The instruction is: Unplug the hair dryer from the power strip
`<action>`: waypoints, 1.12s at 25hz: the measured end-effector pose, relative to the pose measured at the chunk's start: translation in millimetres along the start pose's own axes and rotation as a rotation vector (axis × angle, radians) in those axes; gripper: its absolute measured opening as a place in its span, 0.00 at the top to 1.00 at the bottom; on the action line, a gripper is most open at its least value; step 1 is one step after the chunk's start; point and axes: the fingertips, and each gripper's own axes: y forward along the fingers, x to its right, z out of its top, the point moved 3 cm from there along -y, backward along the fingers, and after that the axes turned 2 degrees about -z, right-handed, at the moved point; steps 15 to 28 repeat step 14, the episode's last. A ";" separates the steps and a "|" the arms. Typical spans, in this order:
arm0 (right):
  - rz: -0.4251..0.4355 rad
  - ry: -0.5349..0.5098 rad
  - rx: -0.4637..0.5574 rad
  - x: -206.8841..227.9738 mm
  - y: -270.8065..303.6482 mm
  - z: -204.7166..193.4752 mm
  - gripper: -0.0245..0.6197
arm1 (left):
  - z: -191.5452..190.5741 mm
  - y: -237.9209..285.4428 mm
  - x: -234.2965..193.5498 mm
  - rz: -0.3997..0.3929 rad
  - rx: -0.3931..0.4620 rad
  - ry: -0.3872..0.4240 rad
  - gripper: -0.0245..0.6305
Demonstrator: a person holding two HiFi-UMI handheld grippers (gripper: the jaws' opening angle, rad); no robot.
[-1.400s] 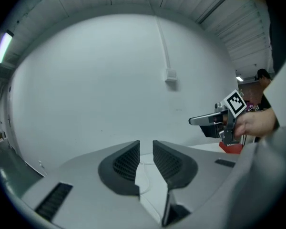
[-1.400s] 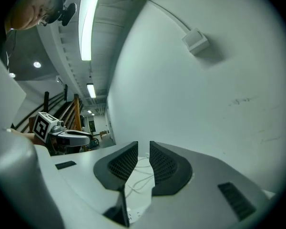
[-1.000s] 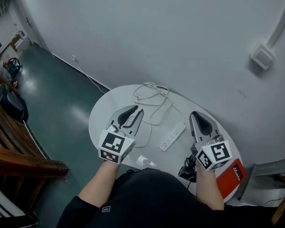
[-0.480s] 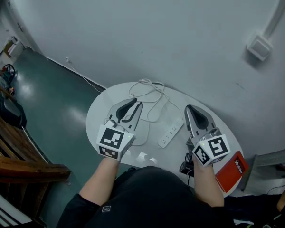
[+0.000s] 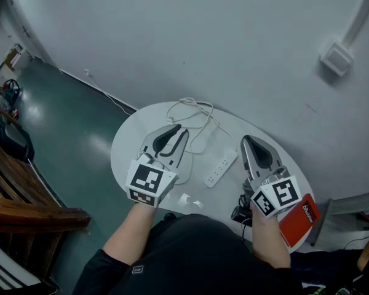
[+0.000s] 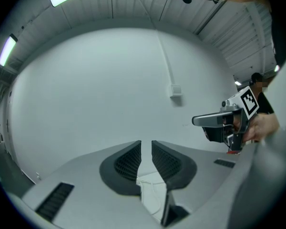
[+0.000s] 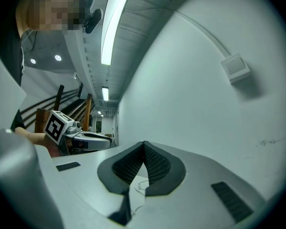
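You hold both tongs level above a round white desk (image 5: 124, 155), pointing toward the pale wall. Your left tongs (image 5: 182, 129) are released: the dark ribbed pads stand a narrow gap apart with nothing gripped, and only a stretch of white cable (image 5: 194, 112) shows on the desk below that gap. Your right tongs (image 5: 246, 139) are clenched, the pad tips meeting at a point, and they carry nothing.

The white power strip (image 5: 221, 169) lies flat on the desk between the two tongs, closer to the right pair and set at a slant. Its cable runs off in loose loops just beyond the tips of the left tongs.

A small white piece (image 5: 186, 200) rests on the desk behind the left tongs, near your body. Under your right wrist, at the desk's near rim, sits a black object (image 5: 240, 214) with a dark cord; too much of it is hidden to tell whether it is the hair dryer. A red packet (image 5: 300, 224) lies to the outside of your right hand. A small white box (image 5: 336, 60) is fixed on the wall well beyond the right tongs.
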 end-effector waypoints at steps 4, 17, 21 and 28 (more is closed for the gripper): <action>0.005 0.001 -0.003 1.8 -2.3 -0.1 0.91 | -1.3 0.7 3.5 0.002 -0.002 -0.003 0.85; 0.035 -0.004 -0.005 -1.7 -5.3 -0.1 0.91 | -2.9 -0.7 10.3 0.004 -0.011 0.001 0.85; 0.035 -0.004 -0.005 -1.7 -5.3 -0.1 0.91 | -2.9 -0.7 10.3 0.004 -0.011 0.001 0.85; 0.035 -0.004 -0.005 -1.7 -5.3 -0.1 0.91 | -2.9 -0.7 10.3 0.004 -0.011 0.001 0.85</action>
